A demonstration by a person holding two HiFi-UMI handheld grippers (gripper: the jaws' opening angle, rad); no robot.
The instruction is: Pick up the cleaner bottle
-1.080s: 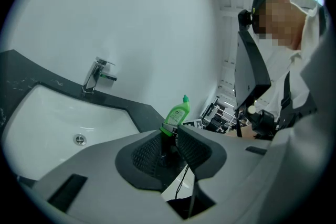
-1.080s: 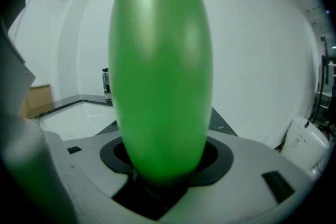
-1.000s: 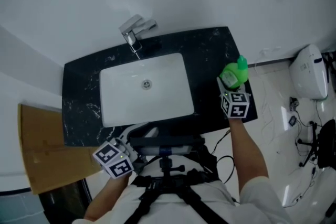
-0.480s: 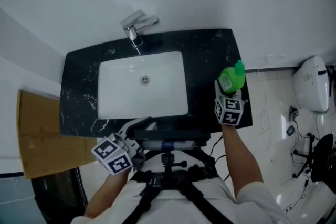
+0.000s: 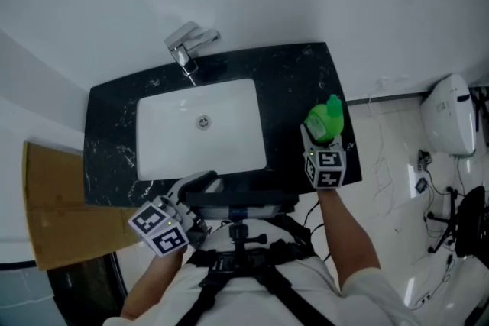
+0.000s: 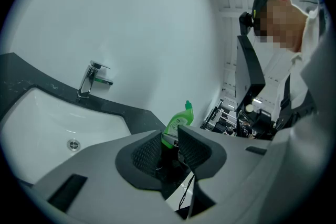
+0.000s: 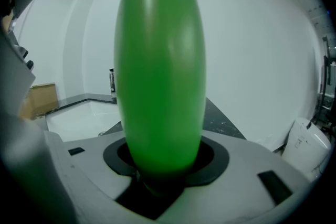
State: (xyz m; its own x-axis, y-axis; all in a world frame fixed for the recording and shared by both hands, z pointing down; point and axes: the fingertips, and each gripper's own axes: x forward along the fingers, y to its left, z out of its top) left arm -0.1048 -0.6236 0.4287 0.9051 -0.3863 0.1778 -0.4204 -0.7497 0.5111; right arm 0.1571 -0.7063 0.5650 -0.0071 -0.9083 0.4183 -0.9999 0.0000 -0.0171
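The green cleaner bottle [image 5: 324, 120] stands upright at the right end of the black counter [image 5: 298, 80]. My right gripper [image 5: 319, 137] reaches it from the near side. Its jaws have just been closing, and they are now shut on the bottle's lower body [image 7: 160, 71], which fills the right gripper view. My left gripper [image 5: 200, 183] hovers at the counter's front edge, below the basin. Its pads stand a narrow gap apart with nothing between them [image 6: 169, 136]. Through that gap the left gripper view shows the bottle [image 6: 177, 120] far off.
A white basin [image 5: 153, 156] is sunk in the counter, with a chrome faucet [image 5: 187, 46] behind it. A cardboard sheet [image 5: 53, 202] lies at the left. A white fixture [image 5: 451, 114] and cables are on the floor at the right. A black rig [image 5: 241, 240] sits against my chest.
The whole scene has slid slightly left in the head view. The right gripper and the bottle keep their place at the counter's right end. The left gripper has edged a little along the front edge.
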